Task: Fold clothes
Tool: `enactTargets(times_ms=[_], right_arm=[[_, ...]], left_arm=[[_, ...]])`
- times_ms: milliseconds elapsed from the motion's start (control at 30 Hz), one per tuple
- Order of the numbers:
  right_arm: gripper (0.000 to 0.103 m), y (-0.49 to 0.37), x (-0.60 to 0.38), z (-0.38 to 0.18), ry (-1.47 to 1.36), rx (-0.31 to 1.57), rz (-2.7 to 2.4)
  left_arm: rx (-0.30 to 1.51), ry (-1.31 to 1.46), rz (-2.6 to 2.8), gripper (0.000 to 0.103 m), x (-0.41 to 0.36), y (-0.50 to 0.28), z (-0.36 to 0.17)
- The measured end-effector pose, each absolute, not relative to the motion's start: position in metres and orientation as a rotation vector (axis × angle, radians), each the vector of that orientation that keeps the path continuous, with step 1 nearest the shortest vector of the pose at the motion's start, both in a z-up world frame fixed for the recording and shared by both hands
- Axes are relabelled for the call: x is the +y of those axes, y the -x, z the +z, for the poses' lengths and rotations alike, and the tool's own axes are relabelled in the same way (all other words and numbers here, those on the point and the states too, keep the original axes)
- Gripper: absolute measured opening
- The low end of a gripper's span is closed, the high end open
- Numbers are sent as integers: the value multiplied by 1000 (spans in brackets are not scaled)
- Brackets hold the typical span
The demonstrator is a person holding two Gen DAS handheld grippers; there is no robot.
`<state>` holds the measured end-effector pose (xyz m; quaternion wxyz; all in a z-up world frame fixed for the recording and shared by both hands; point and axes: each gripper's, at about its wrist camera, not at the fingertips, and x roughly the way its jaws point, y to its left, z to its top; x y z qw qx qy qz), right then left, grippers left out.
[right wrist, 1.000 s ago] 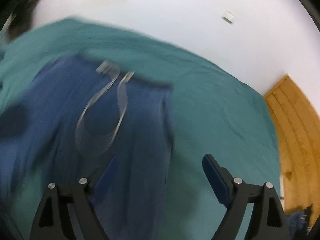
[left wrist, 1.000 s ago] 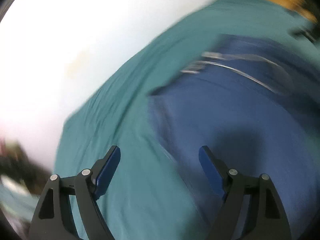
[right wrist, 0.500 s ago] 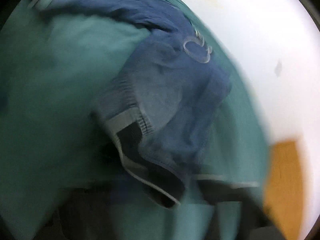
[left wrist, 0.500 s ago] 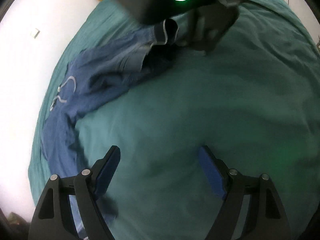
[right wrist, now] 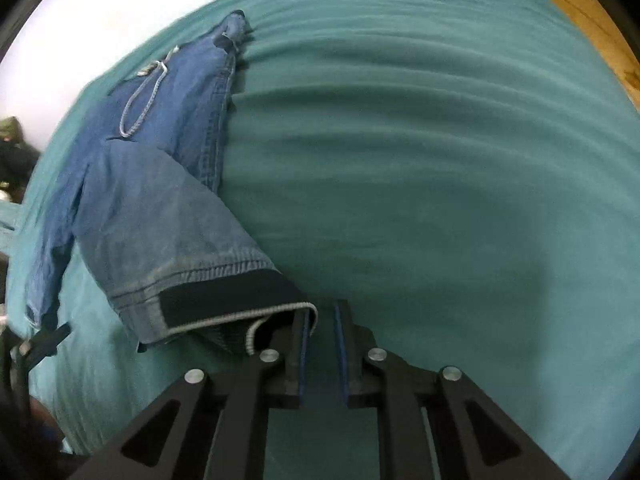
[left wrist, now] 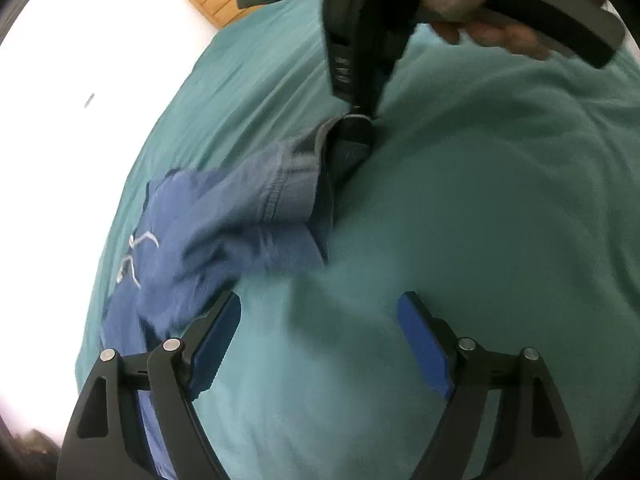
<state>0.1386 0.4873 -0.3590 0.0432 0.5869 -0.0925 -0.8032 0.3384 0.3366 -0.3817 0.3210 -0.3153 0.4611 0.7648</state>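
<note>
While the left gripper (left wrist: 320, 344) is held with jaws spread over the bed (left wrist: 480, 220), the blue trousers (right wrist: 160, 208) are lain ahead-left; their cuff (right wrist: 224, 300) touches the right gripper (right wrist: 320, 344), jaws nearly together, grip unclear.

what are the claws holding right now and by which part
The left claw is open and holds nothing. The right claw is at the dark cuff of the blue denim garment, but whether it still pinches it cannot be told.
</note>
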Motion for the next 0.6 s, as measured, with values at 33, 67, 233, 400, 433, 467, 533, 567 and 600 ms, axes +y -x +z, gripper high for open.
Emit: enactTargets(times_ms=[33, 67, 233, 400, 433, 467, 533, 567, 600], right_arm=[[15, -137, 485, -358, -1782, -219, -2463], [15, -136, 480, -356, -1766, -135, -2462], [19, -125, 456, -353, -1699, 153, -2433], [51, -130, 431, -356, -1606, 308, -2442], [63, -125, 425, -359, -1594, 353, -2470], [61, -122, 423, -359, -1582, 295, -2466], [26, -119, 421, -355, -1555, 164, -2463], [15, -118, 420, -352, -1541, 114, -2476], [15, -117, 419, -349, -1527, 64, -2487]], left_arm=[[1210, 843, 2014, 82, 342, -326, -387], [1200, 859, 2020, 82, 347, -319, -389], [1084, 973, 2068, 86, 351, -286, -388], [820, 1186, 2108, 25, 304, -259, -385], [817, 1193, 2122, 17, 297, -260, -386], [820, 1195, 2144, 10, 287, -263, -386], [814, 1185, 2196, 10, 270, -267, -384], [800, 1175, 2230, 7, 259, -270, -378], [784, 1165, 2265, 6, 247, -274, -371]])
